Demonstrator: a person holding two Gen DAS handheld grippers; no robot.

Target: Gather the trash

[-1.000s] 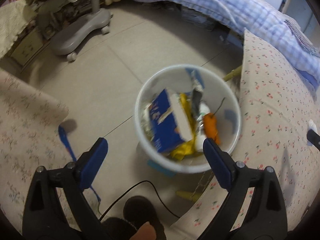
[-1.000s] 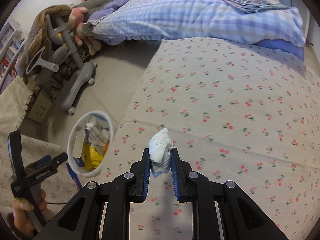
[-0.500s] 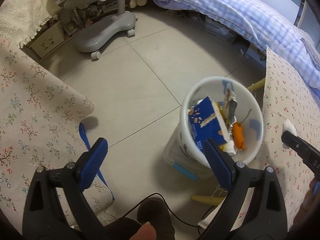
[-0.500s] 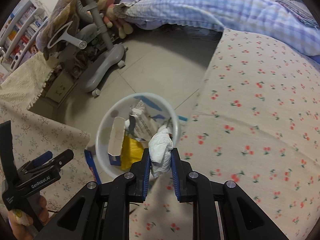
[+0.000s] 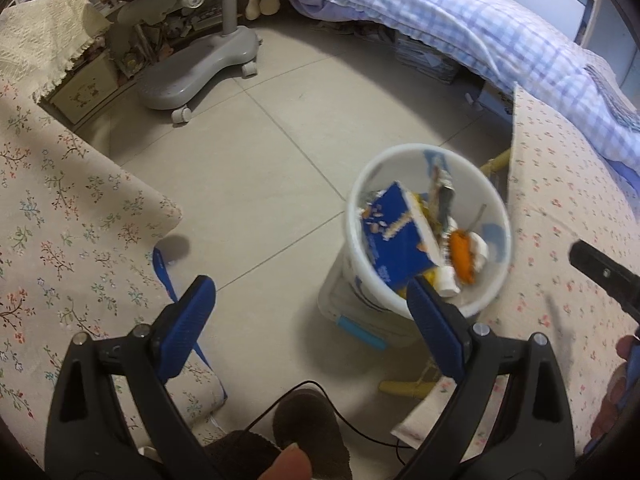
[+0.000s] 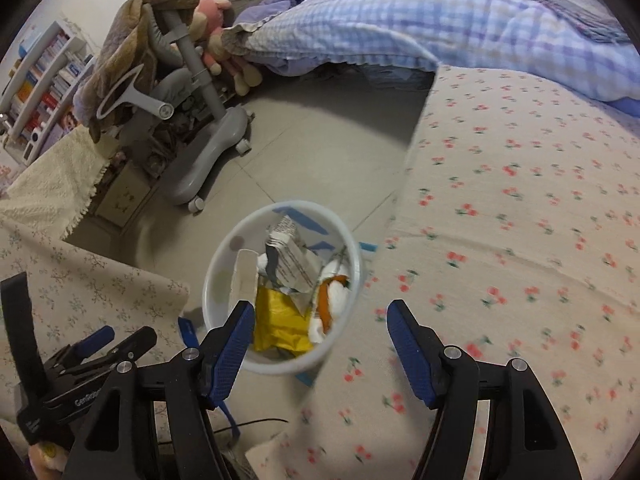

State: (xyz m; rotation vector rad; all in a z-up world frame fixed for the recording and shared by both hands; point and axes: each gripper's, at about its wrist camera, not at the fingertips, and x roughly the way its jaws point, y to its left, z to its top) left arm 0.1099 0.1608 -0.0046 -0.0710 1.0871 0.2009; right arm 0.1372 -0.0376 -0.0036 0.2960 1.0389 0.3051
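Note:
A white trash bin [image 5: 500, 216] stands on the floor beside the cherry-print table; it also shows in the right wrist view [image 6: 218, 276]. It holds a blue box [image 5: 394, 236], a yellow wrapper [image 6: 280, 324], a silver packet [image 6: 294, 264], orange peel [image 5: 460, 256] and white crumpled tissue [image 6: 338, 294]. My right gripper [image 6: 320, 334] is open and empty, just above the bin's near rim. My left gripper [image 5: 310, 312] is open and empty over the floor, left of the bin.
The cherry-print tablecloth [image 6: 520, 220] fills the right side. A floral-print cloth [image 5: 60, 208] covers a surface on the left. A grey wheeled chair base [image 5: 200, 68] stands further back, before a bed with a checked blue quilt [image 6: 440, 20]. A black cable [image 5: 352, 428] lies on the floor.
My right gripper carried the white tissue from the table to the bin, opened, and the tissue now lies in the bin. My left gripper shifted left, away from the bin.

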